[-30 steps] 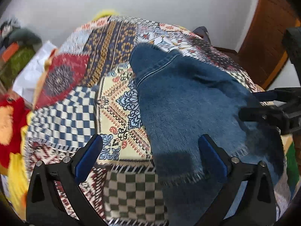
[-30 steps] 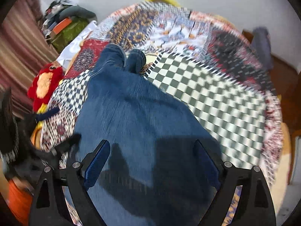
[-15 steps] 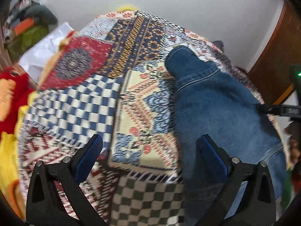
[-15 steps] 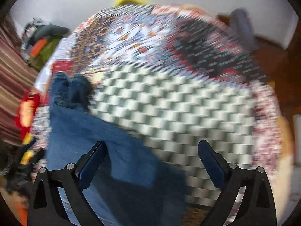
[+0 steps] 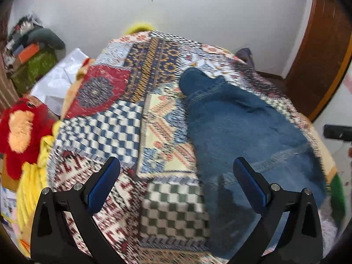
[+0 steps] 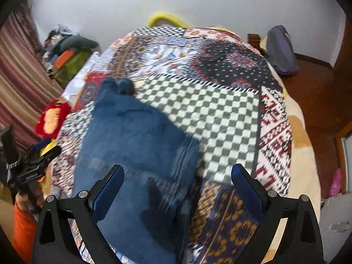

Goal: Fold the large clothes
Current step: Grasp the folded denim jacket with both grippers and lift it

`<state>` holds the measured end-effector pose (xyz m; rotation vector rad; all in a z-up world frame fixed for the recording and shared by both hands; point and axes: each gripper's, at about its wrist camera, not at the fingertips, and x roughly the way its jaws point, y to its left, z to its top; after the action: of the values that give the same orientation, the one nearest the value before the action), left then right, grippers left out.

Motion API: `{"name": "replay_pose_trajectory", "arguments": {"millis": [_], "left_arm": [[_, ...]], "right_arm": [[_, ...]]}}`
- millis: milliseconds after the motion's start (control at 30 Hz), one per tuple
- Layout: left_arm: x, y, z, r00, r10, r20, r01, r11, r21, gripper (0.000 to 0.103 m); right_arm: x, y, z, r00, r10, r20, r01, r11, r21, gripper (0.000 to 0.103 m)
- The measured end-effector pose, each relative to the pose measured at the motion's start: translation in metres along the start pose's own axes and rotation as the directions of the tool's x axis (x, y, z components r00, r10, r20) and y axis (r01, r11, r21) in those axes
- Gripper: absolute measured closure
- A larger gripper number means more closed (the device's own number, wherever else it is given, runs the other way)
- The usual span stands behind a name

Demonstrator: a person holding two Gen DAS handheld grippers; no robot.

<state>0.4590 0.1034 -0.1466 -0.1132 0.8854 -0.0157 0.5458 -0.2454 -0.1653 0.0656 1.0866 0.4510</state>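
Observation:
Blue denim jeans (image 5: 237,136) lie folded on a patchwork bedspread (image 5: 110,132), hems pointing toward the far wall. In the left wrist view they fill the right half. My left gripper (image 5: 176,176) is open and empty above the bed's near edge, its right finger over the denim. In the right wrist view the jeans (image 6: 136,145) lie left of centre. My right gripper (image 6: 177,178) is open and empty above them. The left gripper (image 6: 37,154) also shows at the left edge there.
A red and orange plush toy (image 5: 19,129) and yellow fabric (image 5: 33,189) sit at the bed's left edge. Piled belongings (image 6: 68,52) stand by the far left wall. A grey bag (image 6: 281,50) lies on the wooden floor at right. A brown door (image 5: 325,50) is at right.
Both grippers have pulled back and risen from the jeans, still open. The right wrist view swung right and then back over the jeans. The jeans lie still.

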Motion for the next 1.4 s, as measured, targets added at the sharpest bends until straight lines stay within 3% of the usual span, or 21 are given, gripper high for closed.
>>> {"name": "replay_pose_trajectory", "arguments": {"millis": [133, 267, 433, 567, 700, 800, 900, 1100, 1300, 1400], "left_arm": [[-0.002, -0.004, -0.006, 0.991, -0.127, -0.042, 0.124, 0.99, -0.064, 0.0], [0.015, -0.011, -0.015, 0.955, -0.279, -0.098, 0.263, 0.954, -0.145, 0.0], [0.048, -0.02, -0.022, 0.923, -0.345, -0.17, 0.312, 0.93, -0.193, 0.0], [0.078, -0.021, -0.025, 0.885, -0.41, -0.22, 0.348, 0.897, -0.274, 0.0], [0.104, -0.021, -0.027, 0.852, -0.471, -0.228, 0.377, 0.855, -0.357, 0.0], [0.112, -0.027, -0.025, 0.849, -0.476, -0.229, 0.385, 0.854, -0.349, 0.0], [0.115, -0.037, -0.017, 0.856, -0.465, -0.225, 0.39, 0.867, -0.31, 0.0], [0.132, -0.046, 0.0, 0.836, -0.501, -0.222, 0.421, 0.846, -0.326, 0.0], [0.13, -0.041, 0.0, 0.822, -0.532, -0.204, 0.45, 0.825, -0.341, 0.005], [0.121, -0.04, 0.0, 0.824, -0.529, -0.205, 0.452, 0.83, -0.326, 0.016]], "right_arm": [[-0.007, 0.013, -0.02, 0.999, 0.046, 0.0, -0.046, 0.999, -0.027, 0.006], [0.006, 0.021, -0.034, 0.997, 0.069, -0.041, -0.071, 0.997, -0.044, 0.006], [0.054, 0.008, -0.049, 0.994, -0.01, -0.108, 0.007, 0.999, -0.033, 0.006], [0.08, -0.022, -0.052, 0.973, 0.168, -0.16, -0.148, 0.98, 0.132, 0.0], [0.093, -0.033, -0.049, 0.949, 0.257, -0.183, -0.229, 0.96, 0.162, 0.0], [0.1, -0.035, -0.042, 0.936, 0.299, -0.184, -0.268, 0.947, 0.179, 0.0], [0.114, -0.039, -0.032, 0.916, 0.36, -0.176, -0.308, 0.914, 0.265, 0.0], [0.127, -0.029, -0.023, 0.899, 0.398, -0.18, -0.34, 0.896, 0.286, 0.0], [0.121, -0.021, -0.025, 0.874, 0.456, -0.166, -0.392, 0.866, 0.312, 0.017], [0.117, -0.017, -0.026, 0.871, 0.458, -0.176, -0.387, 0.862, 0.327, 0.028]]}}
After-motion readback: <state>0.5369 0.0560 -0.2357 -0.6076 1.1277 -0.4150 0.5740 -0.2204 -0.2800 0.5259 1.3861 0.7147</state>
